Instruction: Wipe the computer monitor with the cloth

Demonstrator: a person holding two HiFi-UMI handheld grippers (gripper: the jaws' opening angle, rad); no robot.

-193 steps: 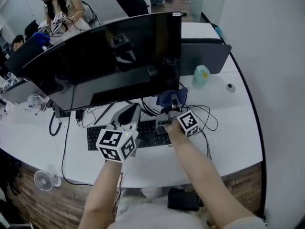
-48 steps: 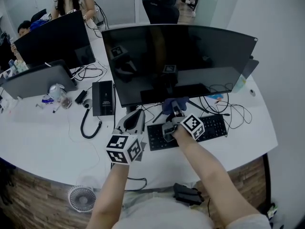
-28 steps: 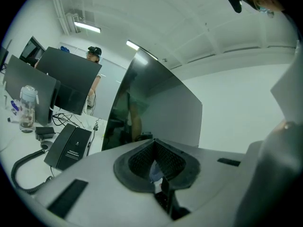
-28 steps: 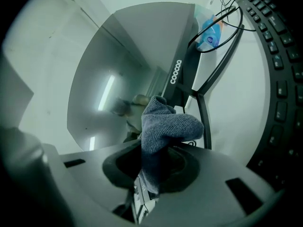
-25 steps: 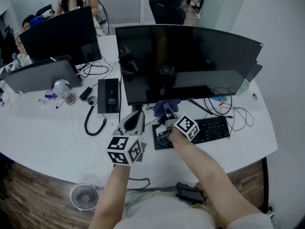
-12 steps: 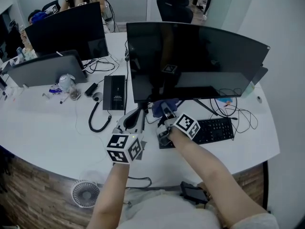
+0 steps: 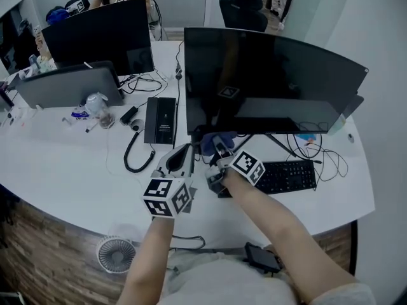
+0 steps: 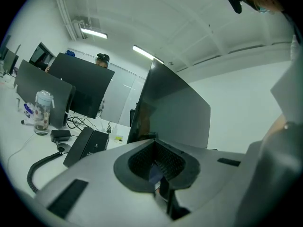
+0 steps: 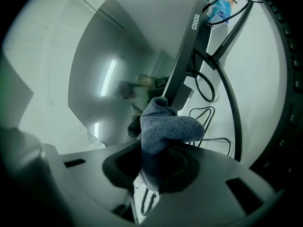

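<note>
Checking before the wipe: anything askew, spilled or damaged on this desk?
Nothing looks spilled, tipped or broken. The monitor stands upright, and the cloth is bunched in the right gripper just below its lower edge. The only untidy bit is the loose cables looped beside the keyboard.

The cloth in my jaws is looking blue-grey, perhaps with a fine knitted weave; the monitor is showing glossy black, the keyboard black, the surface beneath them white.
</note>
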